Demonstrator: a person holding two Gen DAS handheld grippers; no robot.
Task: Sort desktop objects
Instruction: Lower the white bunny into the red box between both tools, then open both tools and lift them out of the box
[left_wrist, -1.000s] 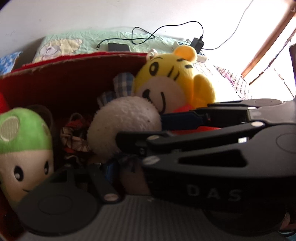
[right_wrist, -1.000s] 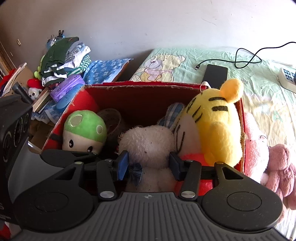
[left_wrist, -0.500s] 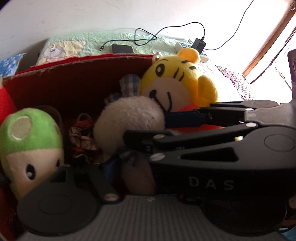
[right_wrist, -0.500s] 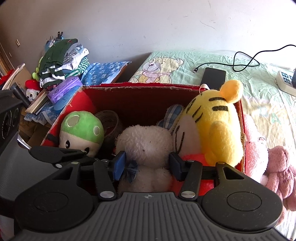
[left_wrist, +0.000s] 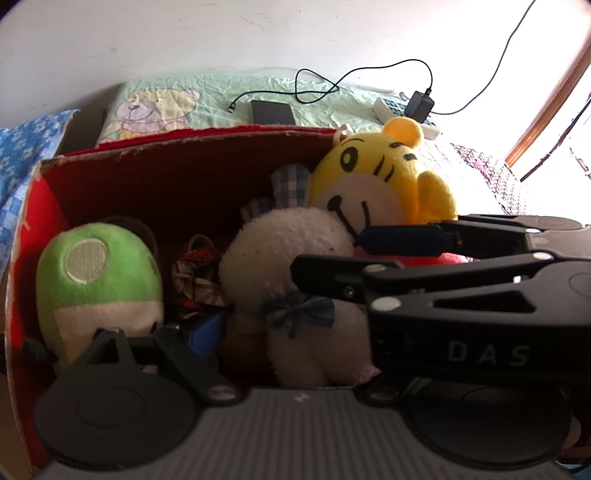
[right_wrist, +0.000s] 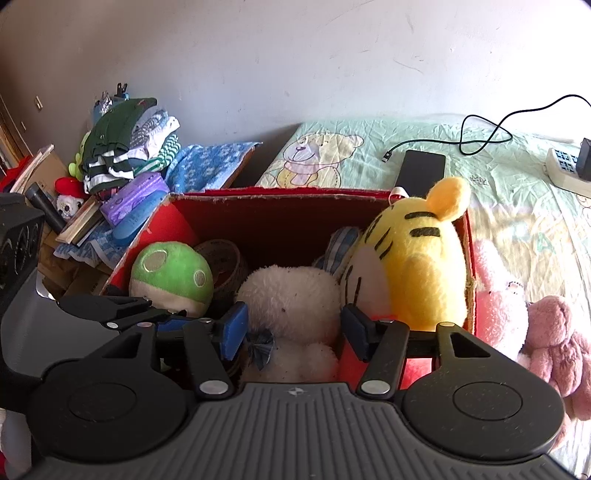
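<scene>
Both grippers (right_wrist: 291, 332) (left_wrist: 207, 332) spread, seemingly empty, over a red box (right_wrist: 288, 206) on bear-print bedding (right_wrist: 517, 206).

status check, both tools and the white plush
Right tool open, straddling white plush in red box. Left tool open beside it. Yellow tiger crowds right.

White plush (right_wrist: 291, 295) sits upright in red box (right_wrist: 280, 206) between green mushroom (right_wrist: 171, 273) and yellow tiger (right_wrist: 417, 266).

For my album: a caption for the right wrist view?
Open claw straddles a white plush in a red box.
</scene>
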